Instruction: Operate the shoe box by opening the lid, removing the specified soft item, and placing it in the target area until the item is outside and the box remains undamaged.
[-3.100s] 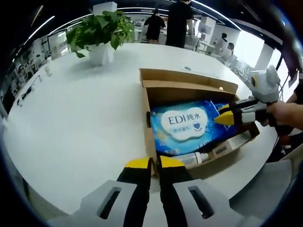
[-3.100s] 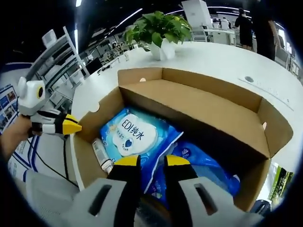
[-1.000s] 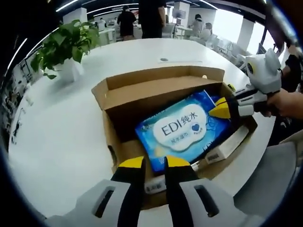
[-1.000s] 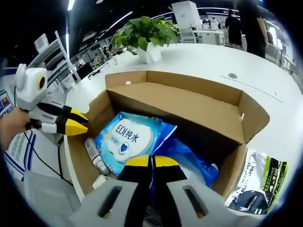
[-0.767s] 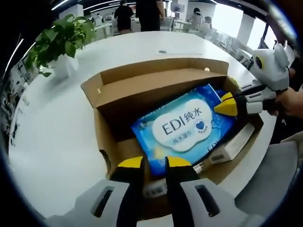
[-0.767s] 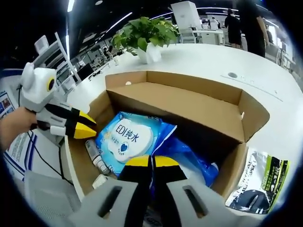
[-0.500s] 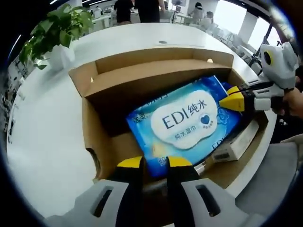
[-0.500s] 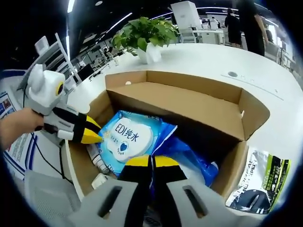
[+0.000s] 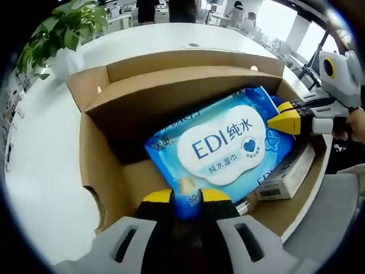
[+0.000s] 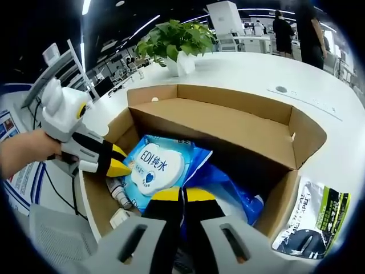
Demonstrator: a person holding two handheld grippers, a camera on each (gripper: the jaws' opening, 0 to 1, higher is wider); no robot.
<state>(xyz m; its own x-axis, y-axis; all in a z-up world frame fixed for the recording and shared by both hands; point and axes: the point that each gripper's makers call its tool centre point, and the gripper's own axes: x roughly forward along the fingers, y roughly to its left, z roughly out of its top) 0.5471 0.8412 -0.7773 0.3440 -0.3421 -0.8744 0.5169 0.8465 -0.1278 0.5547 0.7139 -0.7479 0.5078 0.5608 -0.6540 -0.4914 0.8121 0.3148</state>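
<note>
The brown cardboard shoe box [image 9: 94,162] [image 10: 228,123] stands open on the white table, its lid folded back. Inside lies a blue wet-wipes pack [image 9: 219,145] [image 10: 154,165] with a white "EDI" label. In the left gripper view my left gripper [image 9: 186,198] is open, with the pack's near edge between its jaws. The right gripper view shows that left gripper [image 10: 118,166] at the pack's left end. My right gripper [image 10: 182,195] is shut on the pack's other edge, where darker blue plastic [image 10: 231,185] bunches. It enters the left gripper view as the right gripper [image 9: 284,123].
A small bottle [image 10: 118,193] and a white carton [image 9: 285,174] lie along the box wall beside the pack. A green-and-black plastic bag [image 10: 311,220] lies on the table [image 9: 34,154] outside the box. A potted plant [image 10: 178,37] stands beyond it. People stand far behind.
My left gripper has moved forward into the box until the pack's edge sits between its jaws. My right gripper has stayed shut in place.
</note>
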